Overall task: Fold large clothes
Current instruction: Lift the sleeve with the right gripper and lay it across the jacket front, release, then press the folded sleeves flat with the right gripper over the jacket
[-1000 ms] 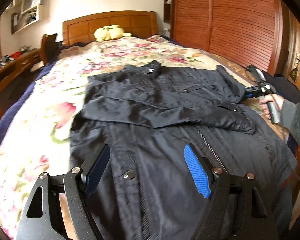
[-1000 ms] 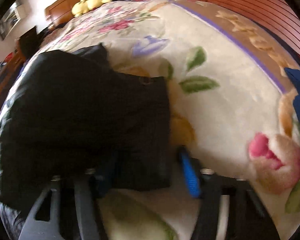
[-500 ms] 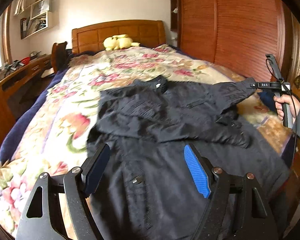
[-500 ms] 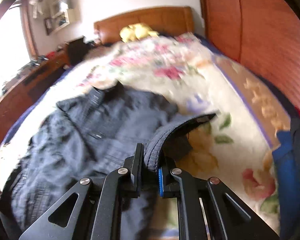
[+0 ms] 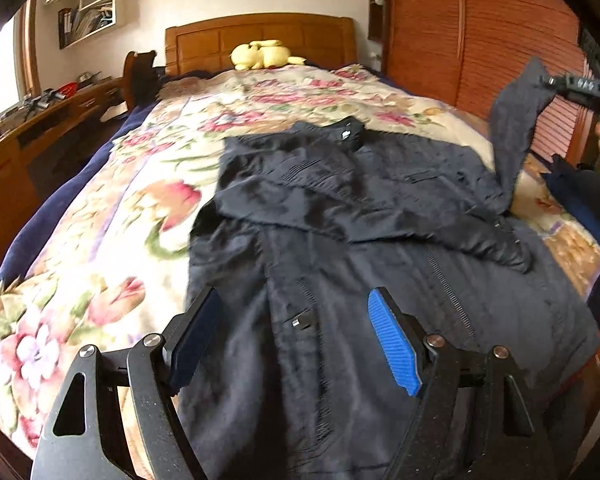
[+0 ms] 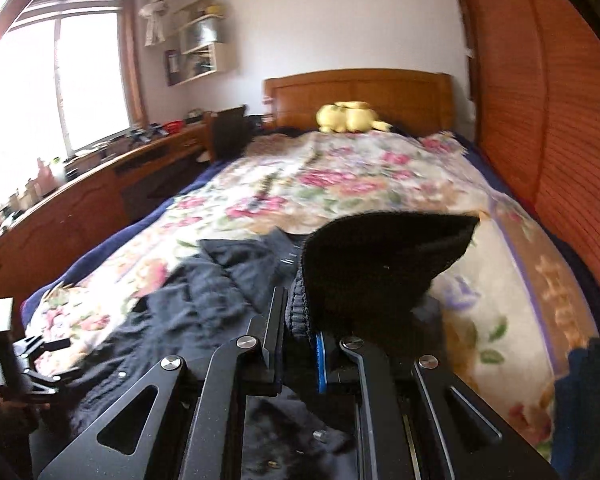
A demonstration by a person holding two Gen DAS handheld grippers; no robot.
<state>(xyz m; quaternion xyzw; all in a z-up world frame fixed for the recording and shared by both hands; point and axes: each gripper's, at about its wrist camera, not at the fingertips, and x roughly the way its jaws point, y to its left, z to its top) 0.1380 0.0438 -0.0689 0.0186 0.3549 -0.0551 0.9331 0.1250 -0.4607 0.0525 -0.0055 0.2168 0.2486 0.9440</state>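
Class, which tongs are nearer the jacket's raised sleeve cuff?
Right. The right tongs are clamped on the sleeve cuff, lifting it. The left tongs hover open over the jacket hem, apart from it.

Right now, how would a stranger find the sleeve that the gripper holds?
Start at the bed with the floral blanket; a dark jacket lies on it. Its one sleeve rises off the bed, clamped in the right gripper, while the other lies folded across the chest.
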